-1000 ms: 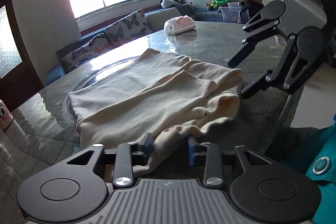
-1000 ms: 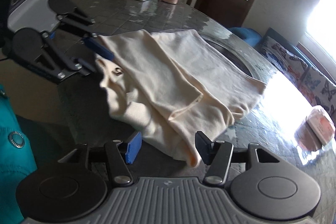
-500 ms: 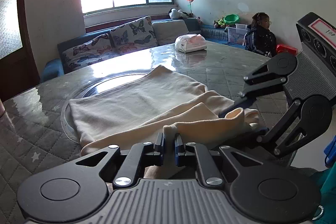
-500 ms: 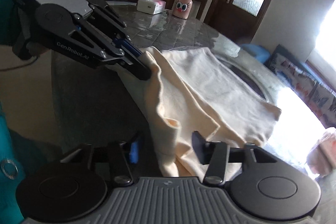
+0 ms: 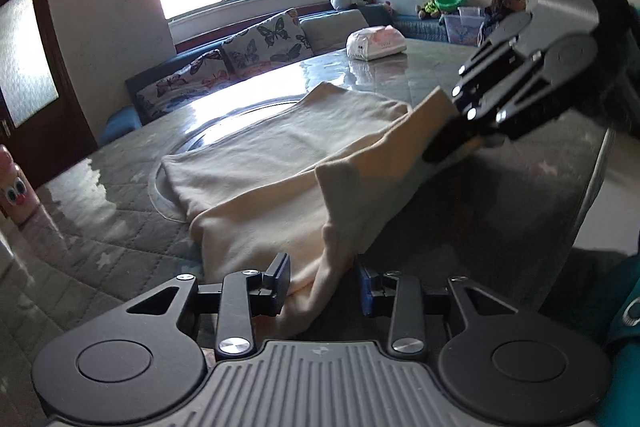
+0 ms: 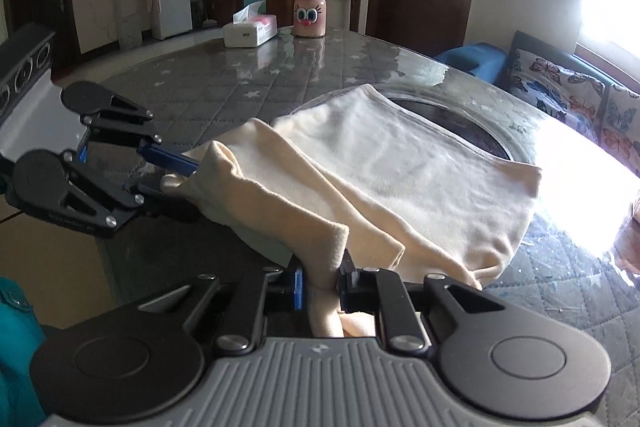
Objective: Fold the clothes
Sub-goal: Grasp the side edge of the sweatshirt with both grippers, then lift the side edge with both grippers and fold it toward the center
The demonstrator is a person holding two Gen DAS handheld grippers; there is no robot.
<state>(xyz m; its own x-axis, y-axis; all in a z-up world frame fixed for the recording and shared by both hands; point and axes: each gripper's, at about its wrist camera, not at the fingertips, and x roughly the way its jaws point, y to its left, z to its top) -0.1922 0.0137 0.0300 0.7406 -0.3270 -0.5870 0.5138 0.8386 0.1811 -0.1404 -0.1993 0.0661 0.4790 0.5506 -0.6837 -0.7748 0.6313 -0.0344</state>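
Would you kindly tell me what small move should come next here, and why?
Probably close the left gripper on the cream garment: its fingers stand apart with the near edge lying between them, while the right gripper pinches its own corner. Then both could lift the fold.

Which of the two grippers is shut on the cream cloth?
The right gripper: its fingers pinch the cream cloth, while the left gripper stands open around it.

The cream garment (image 6: pixel 400 163) lies spread on the round table (image 6: pixel 248 83), its near edge lifted between both grippers. Behind it on the table, a tissue box (image 6: pixel 250 30) stands left of a cartoon-faced bottle (image 6: pixel 309 9).
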